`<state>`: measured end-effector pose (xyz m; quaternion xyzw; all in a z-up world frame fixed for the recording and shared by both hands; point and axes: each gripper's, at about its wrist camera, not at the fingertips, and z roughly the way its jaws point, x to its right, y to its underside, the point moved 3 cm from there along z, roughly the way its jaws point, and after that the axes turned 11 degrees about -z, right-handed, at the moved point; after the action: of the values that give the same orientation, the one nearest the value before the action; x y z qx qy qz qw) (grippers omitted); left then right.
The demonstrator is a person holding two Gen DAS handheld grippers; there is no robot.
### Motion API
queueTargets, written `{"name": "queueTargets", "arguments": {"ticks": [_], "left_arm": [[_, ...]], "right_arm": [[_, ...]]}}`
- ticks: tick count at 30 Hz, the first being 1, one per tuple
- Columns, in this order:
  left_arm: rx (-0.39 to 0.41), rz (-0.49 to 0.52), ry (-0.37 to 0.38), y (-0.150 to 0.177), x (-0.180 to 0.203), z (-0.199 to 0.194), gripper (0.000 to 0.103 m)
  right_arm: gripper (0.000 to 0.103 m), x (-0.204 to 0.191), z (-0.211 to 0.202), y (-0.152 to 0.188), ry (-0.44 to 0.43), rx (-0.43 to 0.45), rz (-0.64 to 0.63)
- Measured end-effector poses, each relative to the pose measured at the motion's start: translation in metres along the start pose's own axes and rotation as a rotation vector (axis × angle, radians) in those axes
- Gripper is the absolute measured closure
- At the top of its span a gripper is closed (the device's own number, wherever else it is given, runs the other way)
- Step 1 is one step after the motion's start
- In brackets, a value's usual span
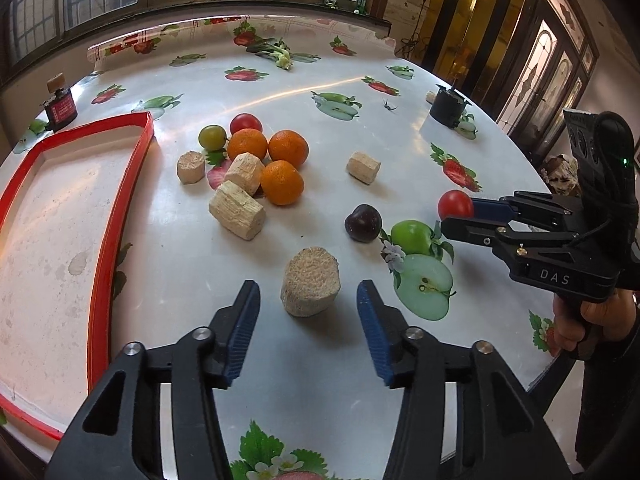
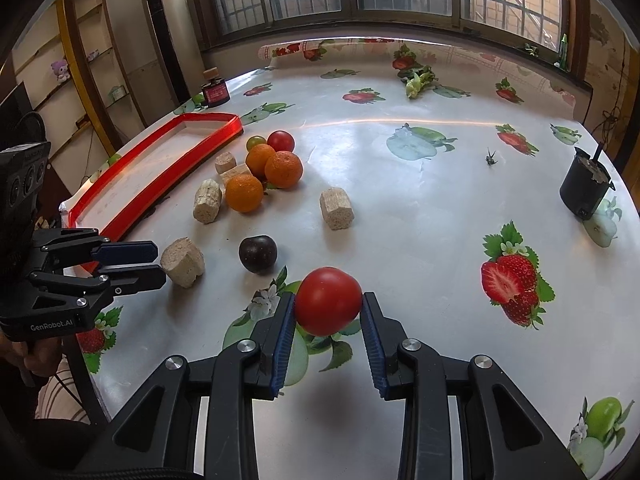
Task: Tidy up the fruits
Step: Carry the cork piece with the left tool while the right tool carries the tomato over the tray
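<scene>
My right gripper (image 2: pixel 329 312) is shut on a red tomato (image 2: pixel 328 300) and holds it above the table; it also shows in the left wrist view (image 1: pixel 454 205). My left gripper (image 1: pixel 308 300) is open, its fingers on either side of a beige sugarcane piece (image 1: pixel 310 286), not touching it. A dark plum (image 2: pixel 258 253) lies between the grippers. Three oranges (image 1: pixel 282 166), a red tomato (image 1: pixel 245 123) and a green tomato (image 1: pixel 212 137) cluster mid-table with more sugarcane pieces (image 1: pixel 237 209). An empty red-rimmed tray (image 1: pixel 116 216) lies at the left.
The round table (image 2: pixel 420 208) has a fruit-print cloth. A black cup (image 2: pixel 586 192) stands at the right, a small dark bottle (image 2: pixel 216 90) at the far left, leafy greens (image 2: pixel 418 80) at the back. One sugarcane piece (image 2: pixel 335 208) lies apart.
</scene>
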<state>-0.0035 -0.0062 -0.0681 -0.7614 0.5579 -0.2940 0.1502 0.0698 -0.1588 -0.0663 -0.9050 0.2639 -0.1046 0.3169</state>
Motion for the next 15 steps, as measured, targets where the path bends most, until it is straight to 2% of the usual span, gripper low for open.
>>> {"name": "queueTargets", "arguments": {"ticks": [4,5,7,15], "left_arm": [[-0.019,0.03,-0.025,-0.005,0.007,0.014,0.051],[-0.031,0.036,-0.03,-0.005,0.008,0.018,0.055],[-0.045,0.046,-0.037,-0.002,0.009,0.024,0.073],[0.031,0.041,-0.053,-0.004,0.0,-0.005,0.073]], "right_arm": [[0.069,0.002,0.0,0.0,-0.002,0.003,0.01],[0.069,0.003,0.0,0.0,-0.002,0.003,0.012],[0.069,0.003,0.0,0.0,-0.001,0.003,0.015],[0.069,-0.003,-0.005,-0.006,0.003,0.012,-0.001]]}}
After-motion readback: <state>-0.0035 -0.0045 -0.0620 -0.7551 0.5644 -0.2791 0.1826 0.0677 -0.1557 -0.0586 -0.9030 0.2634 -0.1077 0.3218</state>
